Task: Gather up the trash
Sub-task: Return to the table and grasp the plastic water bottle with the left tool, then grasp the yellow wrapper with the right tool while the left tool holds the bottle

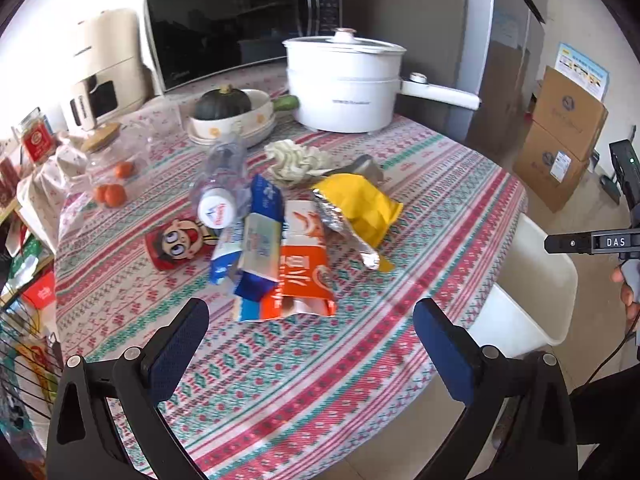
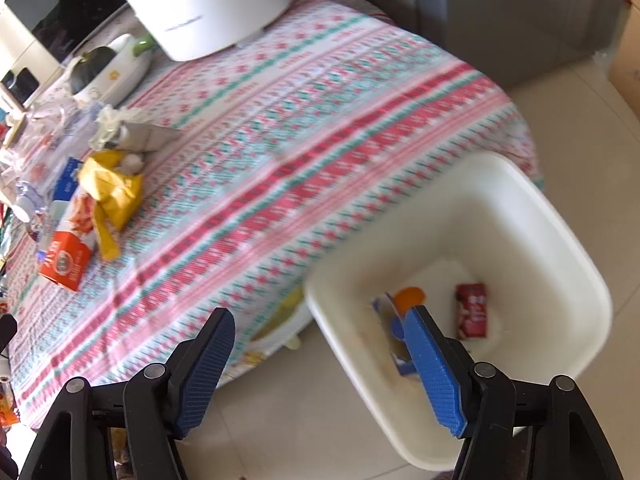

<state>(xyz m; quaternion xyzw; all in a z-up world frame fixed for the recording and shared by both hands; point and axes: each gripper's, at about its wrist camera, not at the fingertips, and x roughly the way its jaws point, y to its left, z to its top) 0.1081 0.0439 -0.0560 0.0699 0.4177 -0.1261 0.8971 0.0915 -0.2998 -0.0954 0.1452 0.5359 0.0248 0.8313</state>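
A pile of trash lies mid-table: an orange snack bag (image 1: 300,276) (image 2: 66,258), a yellow foil bag (image 1: 358,208) (image 2: 112,192), blue-white wrappers (image 1: 256,248), a crushed clear bottle (image 1: 222,184), a red cartoon packet (image 1: 176,244) and a crumpled tissue (image 1: 296,158). My left gripper (image 1: 312,340) is open and empty, just short of the pile. My right gripper (image 2: 320,354) is open and empty, above the rim of the cream bin (image 2: 560,260) (image 1: 532,304). The bin holds a red packet (image 2: 472,316) and a blue-orange wrapper (image 2: 394,316).
A white electric pot (image 1: 344,84) (image 2: 208,4), a bowl with a dark squash (image 1: 228,112), a microwave (image 1: 240,28) and a jar with oranges (image 1: 116,172) stand at the back. Cardboard boxes (image 1: 564,140) sit on the floor at right.
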